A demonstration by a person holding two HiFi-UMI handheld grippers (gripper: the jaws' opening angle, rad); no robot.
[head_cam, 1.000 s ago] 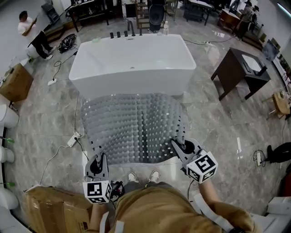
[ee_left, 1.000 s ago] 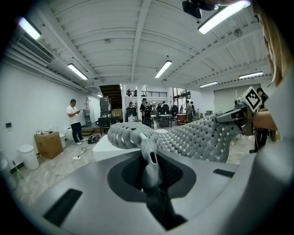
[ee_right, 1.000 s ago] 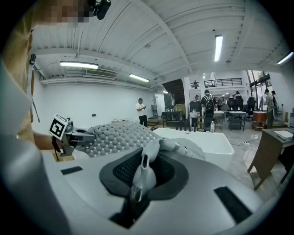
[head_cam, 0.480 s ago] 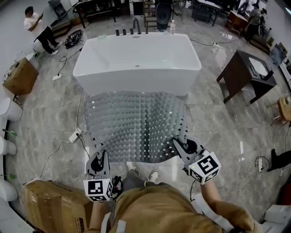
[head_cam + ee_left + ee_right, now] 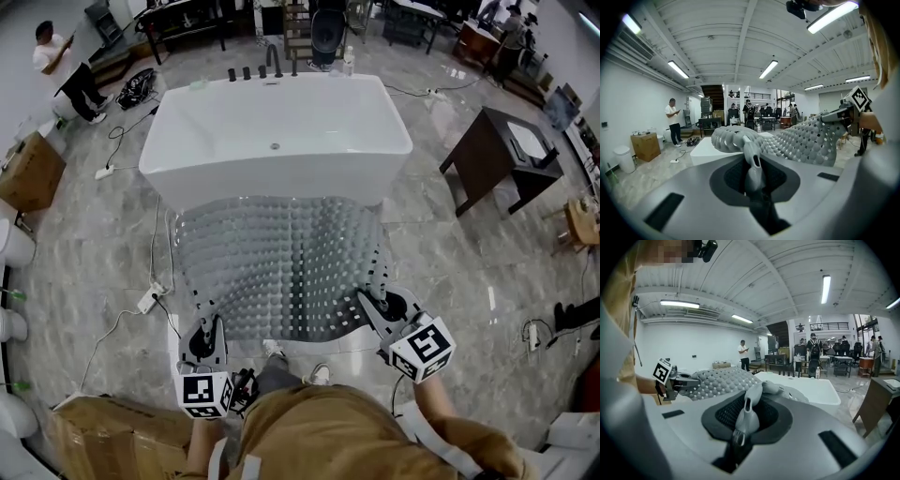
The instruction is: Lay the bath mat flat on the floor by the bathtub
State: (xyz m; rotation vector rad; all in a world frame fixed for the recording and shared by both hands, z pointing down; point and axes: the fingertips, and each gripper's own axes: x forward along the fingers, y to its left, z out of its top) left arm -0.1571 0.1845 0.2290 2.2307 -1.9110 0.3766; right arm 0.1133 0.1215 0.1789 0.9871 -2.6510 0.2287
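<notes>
Shifting mat [image 5: 281, 262] slightly by tub [image 5: 272, 122] | your left gripper [image 5: 198, 315] and right gripper [image 5: 373, 289] each pinch a near corner | near edge not yet down.

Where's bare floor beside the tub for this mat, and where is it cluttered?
Bare floor lies right of the mat, between the bathtub and the dark table. The left side is crowded: a corded power strip, and a cardboard box nearer you.

Bathtub [image 5: 275, 131] closes the far side, the bath mat [image 5: 281, 262] spread directly before it. Bare floor [image 5: 441, 262] lies open at right up to 1 dark table [image 5: 497, 155]. At left, a corded power strip [image 5: 148, 300] crosses the passage, and a box [image 5: 112, 431], probably cardboard, blocks the near corner.
</notes>
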